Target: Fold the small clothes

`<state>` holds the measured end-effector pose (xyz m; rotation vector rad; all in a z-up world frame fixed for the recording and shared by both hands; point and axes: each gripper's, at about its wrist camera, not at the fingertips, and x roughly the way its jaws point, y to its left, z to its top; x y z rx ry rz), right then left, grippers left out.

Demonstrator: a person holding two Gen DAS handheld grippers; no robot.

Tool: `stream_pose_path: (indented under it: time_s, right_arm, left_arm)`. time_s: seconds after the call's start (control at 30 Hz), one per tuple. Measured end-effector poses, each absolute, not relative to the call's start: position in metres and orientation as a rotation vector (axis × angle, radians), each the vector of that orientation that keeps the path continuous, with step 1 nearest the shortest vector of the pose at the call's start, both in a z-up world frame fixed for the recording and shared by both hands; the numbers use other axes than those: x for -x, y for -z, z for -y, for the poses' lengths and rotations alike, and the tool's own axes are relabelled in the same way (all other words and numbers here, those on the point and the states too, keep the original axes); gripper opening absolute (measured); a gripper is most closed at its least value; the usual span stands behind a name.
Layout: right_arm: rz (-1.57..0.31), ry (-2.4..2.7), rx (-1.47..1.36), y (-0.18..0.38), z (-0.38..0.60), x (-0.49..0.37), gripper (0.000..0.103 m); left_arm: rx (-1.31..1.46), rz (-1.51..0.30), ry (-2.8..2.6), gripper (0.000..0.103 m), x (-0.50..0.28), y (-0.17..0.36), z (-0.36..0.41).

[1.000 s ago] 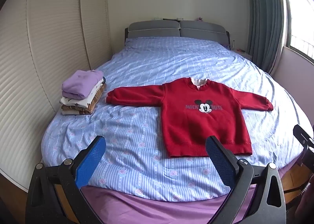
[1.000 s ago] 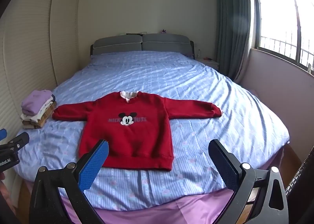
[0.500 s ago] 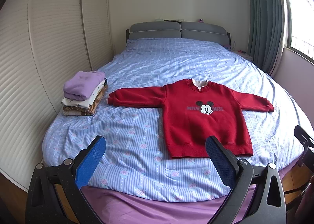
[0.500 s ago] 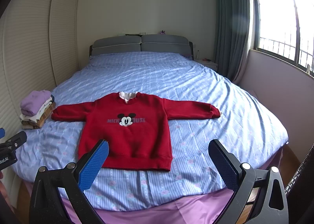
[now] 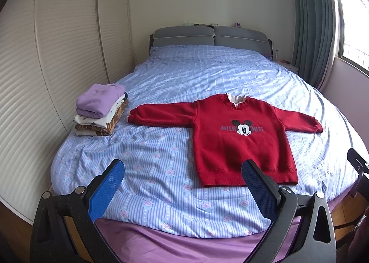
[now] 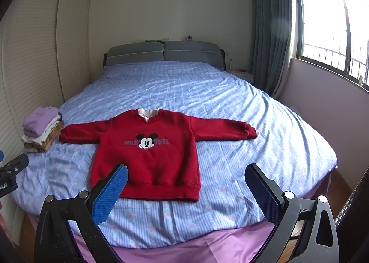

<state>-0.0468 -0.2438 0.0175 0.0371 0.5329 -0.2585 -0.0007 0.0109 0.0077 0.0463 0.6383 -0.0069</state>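
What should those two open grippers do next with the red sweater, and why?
Probably move both in toward the red sweater: it lies flat and unfolded, sleeves out, while the left gripper and right gripper hang open short of the bed.

My tongs: matt black plastic arms, blue fingers (image 5: 105,190) with rough dimpled pads, shiny metal screws | red sweatshirt (image 5: 233,138): thick fleecy cloth, ribbed hem | bed sheet (image 5: 207,74): smooth striped cotton, creased | headboard (image 6: 163,52): grey padded fabric
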Motion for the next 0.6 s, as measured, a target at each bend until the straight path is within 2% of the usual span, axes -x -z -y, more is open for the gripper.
stream_pose_path:
  time_s: [0.6]
  right_arm:
    - [-0.533, 0.261, -0.037, -0.0179, 0.2433, 0.0464, 0.102]
  left_arm:
    - [-0.044, -0.635, 0.006, 0.103, -0.0015, -0.0098, -0.013]
